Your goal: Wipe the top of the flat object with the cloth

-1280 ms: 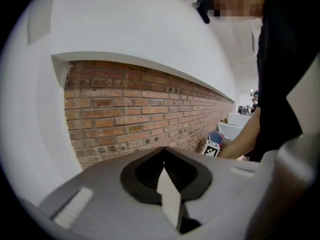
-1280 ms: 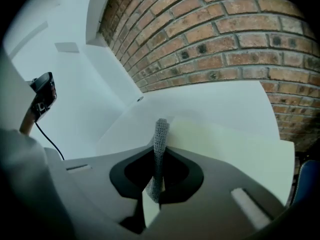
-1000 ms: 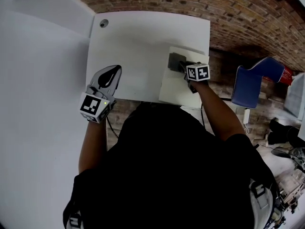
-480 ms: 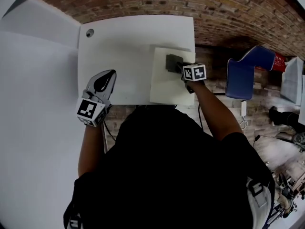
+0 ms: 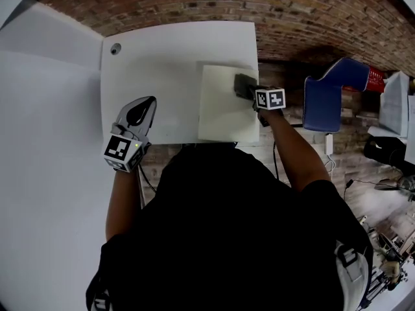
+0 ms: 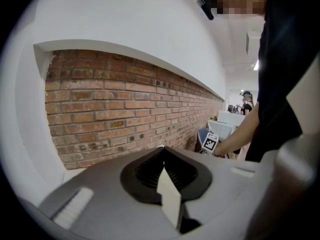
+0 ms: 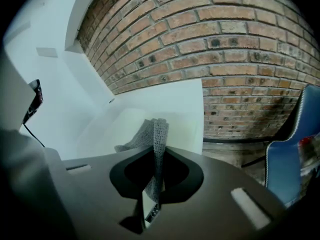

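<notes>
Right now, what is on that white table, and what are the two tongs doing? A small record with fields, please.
Table: white rectangular table
Flat object: pale cream flat board, lying on the table's right side
Cloth: dark grey knitted cloth, on the board's far right corner
Right tongs: shut on the cloth
Left tongs: shut, empty, over the table's near left edge
Nearby: blue chair, right of the table

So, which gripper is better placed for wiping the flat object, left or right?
Right. The right gripper has its jaws shut on the cloth, which lies on the flat object. The left gripper is shut, empty, and apart from both.
</notes>
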{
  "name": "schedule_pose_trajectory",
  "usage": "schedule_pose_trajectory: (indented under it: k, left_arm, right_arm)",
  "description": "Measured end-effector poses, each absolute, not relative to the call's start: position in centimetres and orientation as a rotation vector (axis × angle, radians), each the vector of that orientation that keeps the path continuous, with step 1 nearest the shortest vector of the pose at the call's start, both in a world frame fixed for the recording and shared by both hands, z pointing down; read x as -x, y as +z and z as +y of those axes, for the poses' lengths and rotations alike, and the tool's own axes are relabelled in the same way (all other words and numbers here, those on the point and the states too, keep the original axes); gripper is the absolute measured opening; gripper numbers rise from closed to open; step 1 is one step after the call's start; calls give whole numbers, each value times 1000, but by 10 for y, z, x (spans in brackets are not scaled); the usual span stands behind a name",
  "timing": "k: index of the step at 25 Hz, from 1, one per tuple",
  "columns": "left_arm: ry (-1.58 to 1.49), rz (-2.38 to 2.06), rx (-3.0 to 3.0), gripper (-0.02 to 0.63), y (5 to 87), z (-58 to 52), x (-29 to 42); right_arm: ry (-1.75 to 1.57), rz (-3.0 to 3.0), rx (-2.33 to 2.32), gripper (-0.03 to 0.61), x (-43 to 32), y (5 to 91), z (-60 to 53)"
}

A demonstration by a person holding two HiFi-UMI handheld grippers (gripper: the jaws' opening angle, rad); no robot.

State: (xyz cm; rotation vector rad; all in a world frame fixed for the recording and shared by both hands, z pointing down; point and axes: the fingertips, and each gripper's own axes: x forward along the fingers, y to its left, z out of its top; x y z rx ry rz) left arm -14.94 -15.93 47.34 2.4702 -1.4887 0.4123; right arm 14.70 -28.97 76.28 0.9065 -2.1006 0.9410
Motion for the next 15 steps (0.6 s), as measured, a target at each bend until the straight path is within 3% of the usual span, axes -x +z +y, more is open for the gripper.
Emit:
schedule_pose_trajectory:
  k: [15]
  left_arm:
    - [444,-1460,-2501,2,477,-159,136]
  right_arm:
    - [937,-2048,-1019,9,-197,762,-302]
